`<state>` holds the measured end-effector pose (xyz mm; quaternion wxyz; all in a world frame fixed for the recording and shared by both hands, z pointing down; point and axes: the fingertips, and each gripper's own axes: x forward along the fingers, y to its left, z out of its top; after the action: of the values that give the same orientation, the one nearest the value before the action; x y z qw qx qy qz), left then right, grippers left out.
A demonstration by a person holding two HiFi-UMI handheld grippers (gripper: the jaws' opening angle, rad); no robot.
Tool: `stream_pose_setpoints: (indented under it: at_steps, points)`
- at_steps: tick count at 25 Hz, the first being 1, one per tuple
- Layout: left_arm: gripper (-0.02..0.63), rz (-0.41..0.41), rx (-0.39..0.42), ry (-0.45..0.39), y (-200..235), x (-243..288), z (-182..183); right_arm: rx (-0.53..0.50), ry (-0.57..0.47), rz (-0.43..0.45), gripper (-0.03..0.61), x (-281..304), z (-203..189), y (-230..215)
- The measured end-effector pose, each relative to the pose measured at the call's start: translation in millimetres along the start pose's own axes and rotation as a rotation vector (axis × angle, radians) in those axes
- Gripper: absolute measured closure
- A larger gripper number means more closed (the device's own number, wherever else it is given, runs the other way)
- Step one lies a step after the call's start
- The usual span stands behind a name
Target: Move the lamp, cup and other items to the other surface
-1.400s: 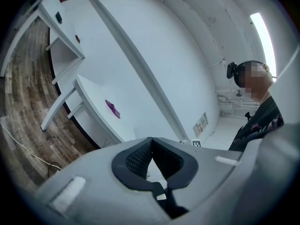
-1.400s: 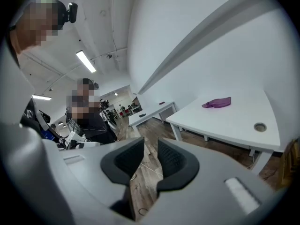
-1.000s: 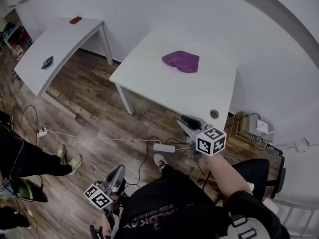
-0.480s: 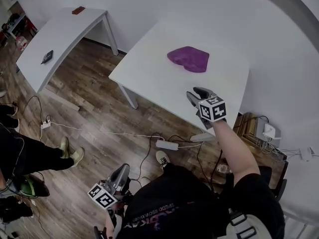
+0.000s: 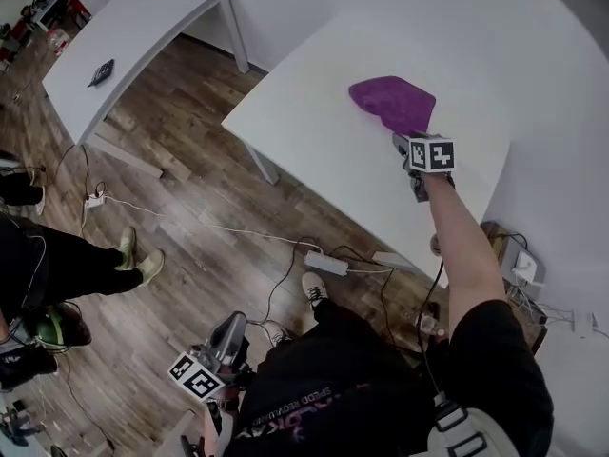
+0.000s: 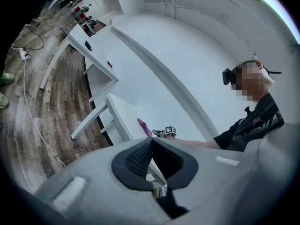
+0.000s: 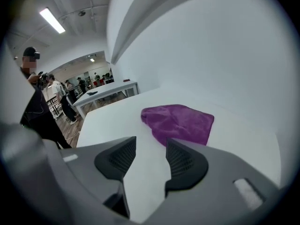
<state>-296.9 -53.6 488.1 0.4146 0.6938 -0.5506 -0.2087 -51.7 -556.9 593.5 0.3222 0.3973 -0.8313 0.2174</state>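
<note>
The crumpled purple cloth (image 5: 392,103) lies on the white desk (image 5: 304,131) just ahead of the right gripper (image 7: 151,146), whose jaws have just been opening and stand apart, empty; the left gripper's (image 6: 151,143) jaws are together; no lamp or cup shows, so the cloth seems left to move.

Purple cloth (image 5: 392,103) on white table (image 5: 314,131); brown wood-grain floor (image 5: 190,188)

The right gripper (image 5: 403,144) moved across the table (image 5: 304,127) to beside the purple cloth (image 5: 390,101). Its empty jaws opened wider.
</note>
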Motion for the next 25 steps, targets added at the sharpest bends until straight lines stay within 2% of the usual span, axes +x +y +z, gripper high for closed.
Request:
stream_pose_setpoints:
  at_steps: [3, 8, 11, 17, 21, 25]
  points:
    - [0.618, 0.041, -0.026, -0.009, 4.2, -0.4, -2.3, 0.067, 0.003, 0.006, 0.363, 22.9, 16.3, -14.3]
    - [0.618, 0.089, -0.053, -0.01, 13.2, 5.9, -6.8, 0.042, 0.028, 0.013, 0.321, 60.4, 37.8, -22.4]
    - [0.618, 0.119, -0.064, -0.003, 15.7, 7.5, -10.0, 0.044, 0.039, 0.012, 0.318, 80.1, 46.3, -24.9]
    - [0.618, 0.162, -0.088, -0.006, 22.7, 1.1, -14.1, 0.073, 0.104, -0.001, 0.306, 109.3, 28.6, -23.2]
    - [0.618, 0.169, -0.086, -0.01, 22.0, -1.0, -14.0, 0.067, 0.113, -0.037, 0.362, 109.2, 13.5, -27.1]
    - [0.618, 0.163, -0.082, -0.012, 20.0, 1.9, -14.7, 0.042, 0.126, -0.047, 0.466, 106.2, 10.9, -29.8]
